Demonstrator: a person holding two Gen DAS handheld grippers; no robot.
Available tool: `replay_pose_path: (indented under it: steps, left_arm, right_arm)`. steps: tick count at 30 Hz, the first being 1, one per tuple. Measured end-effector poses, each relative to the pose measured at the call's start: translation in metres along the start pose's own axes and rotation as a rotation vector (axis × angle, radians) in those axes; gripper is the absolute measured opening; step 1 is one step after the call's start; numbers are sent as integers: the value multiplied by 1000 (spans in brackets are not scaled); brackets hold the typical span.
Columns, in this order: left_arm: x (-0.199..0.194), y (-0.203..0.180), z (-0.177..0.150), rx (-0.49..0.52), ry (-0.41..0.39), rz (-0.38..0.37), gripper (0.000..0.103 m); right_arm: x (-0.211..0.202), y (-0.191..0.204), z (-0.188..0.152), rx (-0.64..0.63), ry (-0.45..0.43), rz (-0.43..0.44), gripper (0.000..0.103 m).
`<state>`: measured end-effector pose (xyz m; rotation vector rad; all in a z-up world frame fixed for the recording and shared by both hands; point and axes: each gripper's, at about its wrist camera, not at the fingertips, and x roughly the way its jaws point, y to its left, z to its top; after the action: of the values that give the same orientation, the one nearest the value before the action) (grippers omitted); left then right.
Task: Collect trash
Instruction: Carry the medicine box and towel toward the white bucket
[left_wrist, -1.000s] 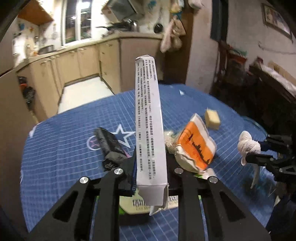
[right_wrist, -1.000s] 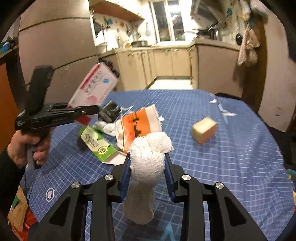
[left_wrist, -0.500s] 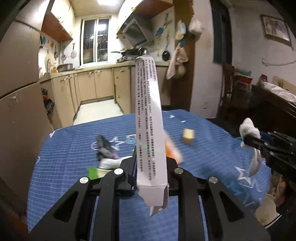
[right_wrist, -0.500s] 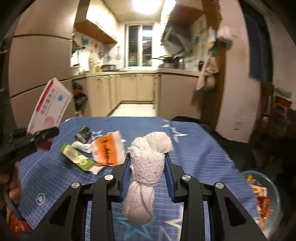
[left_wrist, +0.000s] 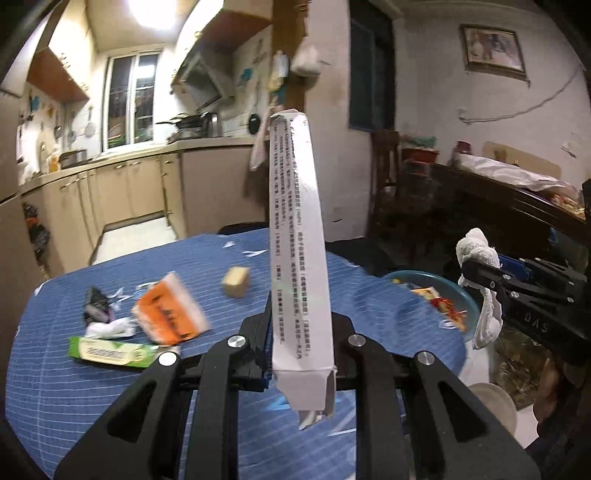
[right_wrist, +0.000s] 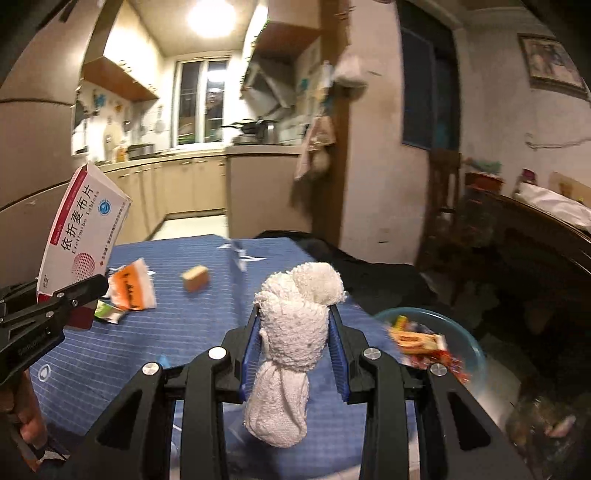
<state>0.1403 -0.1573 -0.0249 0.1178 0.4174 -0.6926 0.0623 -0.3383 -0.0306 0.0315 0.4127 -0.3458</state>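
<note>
My left gripper (left_wrist: 301, 325) is shut on a flat white medicine box (left_wrist: 297, 258) that stands upright between its pads. From the right wrist view its red-and-white face (right_wrist: 81, 236) shows at the far left, with the left gripper (right_wrist: 85, 288) under it. A white knotted cloth (right_wrist: 295, 332) is clamped in my right gripper (right_wrist: 294, 317), its tail hanging below. That cloth (left_wrist: 476, 251) and the right gripper (left_wrist: 480, 273) hang above a teal bowl (left_wrist: 417, 274) of wrappers beyond the table's right edge. An orange packet (left_wrist: 168, 314), green carton (left_wrist: 110, 352), black wrapper (left_wrist: 96, 306) and yellow block (left_wrist: 236, 282) lie on the table.
The blue gridded tablecloth (left_wrist: 74, 387) covers a rounded table. The teal bowl (right_wrist: 469, 339) sits low to the right of it. Dark furniture (left_wrist: 461, 206) lines the right side. Kitchen cabinets (left_wrist: 140, 184) stand behind. A person's hand (right_wrist: 29, 424) grips the left tool.
Both grippers have drawn back from the litter and swung right, still holding the box and the cloth. The teal bowl has come into view at the right.
</note>
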Motion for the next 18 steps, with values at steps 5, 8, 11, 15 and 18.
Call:
replay_pose_path:
  steps: [5, 8, 11, 15, 18]
  left_arm:
    - [1, -55, 3, 34, -10, -63, 18]
    - [3, -85, 0, 56, -4, -101, 18]
    - [10, -126, -7, 90, 23, -162, 18]
    - [24, -176, -20, 127, 71, -243, 18]
    - [37, -214, -35, 150, 124, -305, 18]
  right_arm:
    - [-34, -48, -16, 39, 0, -73, 34]
    - [-51, -78, -28, 63, 6, -110, 34]
    - [-70, -115, -44, 90, 16, -159, 34]
    - [-91, -160, -69, 127, 49, -215, 34]
    - [-99, -192, -93, 152, 97, -253, 34]
